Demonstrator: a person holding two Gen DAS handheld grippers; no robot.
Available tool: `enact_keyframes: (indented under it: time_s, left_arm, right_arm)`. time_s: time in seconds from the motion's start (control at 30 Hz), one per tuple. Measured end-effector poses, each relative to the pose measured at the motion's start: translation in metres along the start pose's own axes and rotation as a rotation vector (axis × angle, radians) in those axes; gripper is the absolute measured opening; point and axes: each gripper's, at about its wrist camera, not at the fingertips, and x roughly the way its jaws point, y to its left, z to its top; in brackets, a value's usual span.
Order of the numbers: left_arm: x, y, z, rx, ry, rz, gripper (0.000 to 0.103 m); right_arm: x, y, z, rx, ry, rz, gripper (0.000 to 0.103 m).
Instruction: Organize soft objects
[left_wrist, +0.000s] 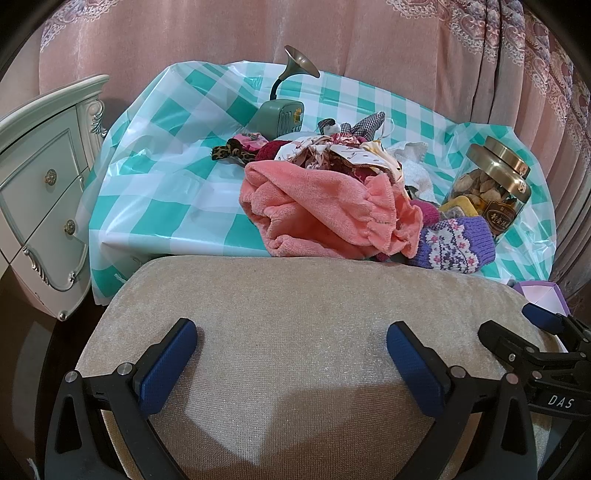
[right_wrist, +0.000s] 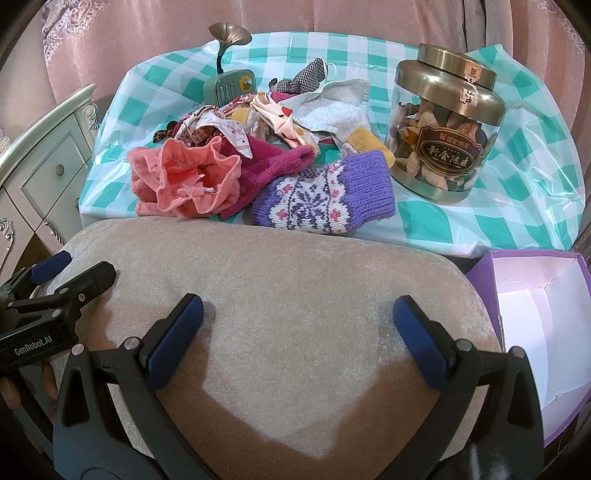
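A pile of soft things lies on the teal checked tablecloth (left_wrist: 155, 192): a pink fleece piece (left_wrist: 325, 214) (right_wrist: 184, 181), a purple patterned knit mitten (left_wrist: 454, 245) (right_wrist: 325, 195), a magenta knit piece (right_wrist: 273, 170), a white towel (right_wrist: 332, 109), patterned cloths (left_wrist: 332, 147) and a checked fabric (right_wrist: 306, 79). My left gripper (left_wrist: 291, 339) is open and empty above a beige cushion (left_wrist: 295, 295), well short of the pile. My right gripper (right_wrist: 297, 315) is open and empty over the same cushion (right_wrist: 277, 266). An open purple box (right_wrist: 535, 306) stands at the right.
A glass jar with a brass lid (right_wrist: 443, 122) (left_wrist: 491, 188) stands right of the pile. A green horn-shaped speaker (left_wrist: 284, 107) (right_wrist: 227, 81) is behind it. A white drawer cabinet (left_wrist: 40, 192) is on the left. Pink curtains hang behind.
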Motion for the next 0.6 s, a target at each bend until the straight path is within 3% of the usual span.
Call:
enact_keyframes:
  time_s: [0.6]
  left_arm:
    - [-0.0003, 0.0001, -0.0007, 0.000, -0.002, 0.000, 0.103]
  right_arm:
    - [0.0009, -0.0011, 0.0008, 0.000, -0.003, 0.000, 0.103]
